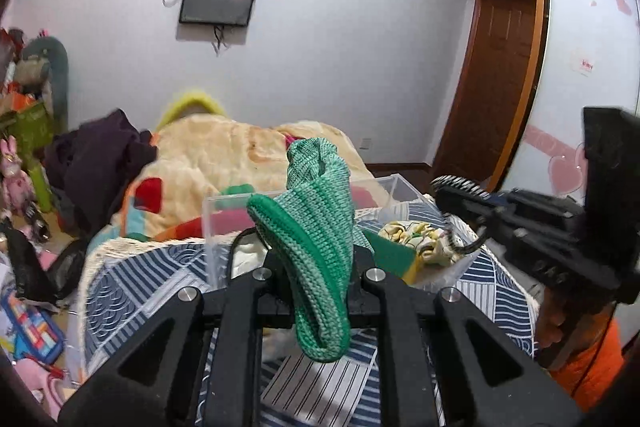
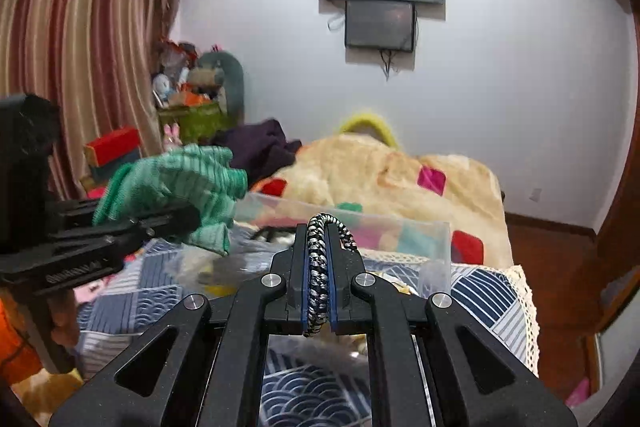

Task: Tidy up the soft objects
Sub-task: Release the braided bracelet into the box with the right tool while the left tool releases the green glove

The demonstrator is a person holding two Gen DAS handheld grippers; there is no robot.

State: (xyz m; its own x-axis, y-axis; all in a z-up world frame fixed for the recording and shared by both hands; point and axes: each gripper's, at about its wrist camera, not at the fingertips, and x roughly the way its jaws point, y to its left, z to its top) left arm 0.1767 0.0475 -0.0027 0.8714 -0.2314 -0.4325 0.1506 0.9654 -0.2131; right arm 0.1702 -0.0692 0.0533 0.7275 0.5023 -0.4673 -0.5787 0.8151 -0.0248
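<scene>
My left gripper (image 1: 316,259) is shut on a green knitted piece (image 1: 316,227), held up above the bed; it also shows at the left of the right wrist view (image 2: 180,183). My right gripper (image 2: 319,247) is shut on a black-and-white braided cord loop (image 2: 320,267), which sticks out past the fingertips. The right gripper appears in the left wrist view (image 1: 460,195) to the right, near a crumpled yellow-patterned cloth (image 1: 416,239). A clear plastic box (image 1: 304,211) stands on the bed just beyond both grippers, also seen in the right wrist view (image 2: 400,231).
A blue patterned bedspread (image 1: 132,291) covers the near bed. A cream blanket (image 2: 380,171) with coloured patches and dark purple clothes (image 1: 96,155) lie behind. Toys and boxes crowd the left floor (image 1: 28,323). A wooden wardrobe (image 1: 500,67) stands right.
</scene>
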